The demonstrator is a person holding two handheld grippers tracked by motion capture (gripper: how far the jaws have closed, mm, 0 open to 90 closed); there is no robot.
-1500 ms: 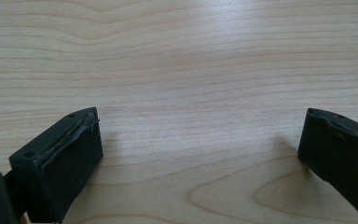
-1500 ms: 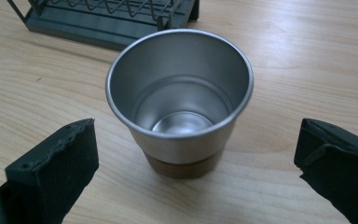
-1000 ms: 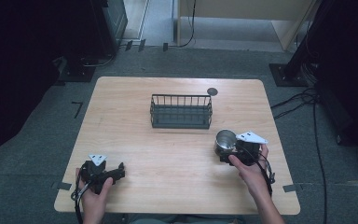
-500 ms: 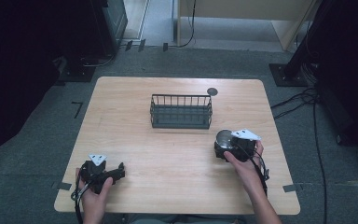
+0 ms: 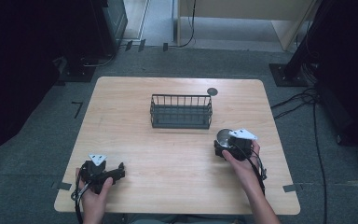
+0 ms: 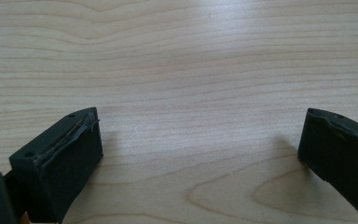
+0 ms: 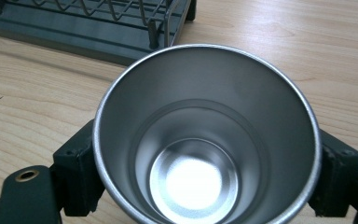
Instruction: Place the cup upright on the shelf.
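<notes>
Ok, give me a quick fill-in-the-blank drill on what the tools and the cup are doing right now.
1. The right tool is closed on the steel ____.
2. The cup holds ____ inside.
3. The left tool stands ____, with bare table between its jaws.
4. The wire rack stands on the ____ side of the cup.

Missing words: cup; nothing; open; far

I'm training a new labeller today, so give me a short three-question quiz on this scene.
1. True or false: the right tongs are clamped on the steel cup.
2. What lies between the jaws of the left tongs? A) a spoon B) nothing but bare table C) the cup
3. Which object stands on the table beyond the cup?

Key: 1 true, the jaws have just been closing and now sit against its sides. 2 B. 3 the dark wire rack.
</notes>
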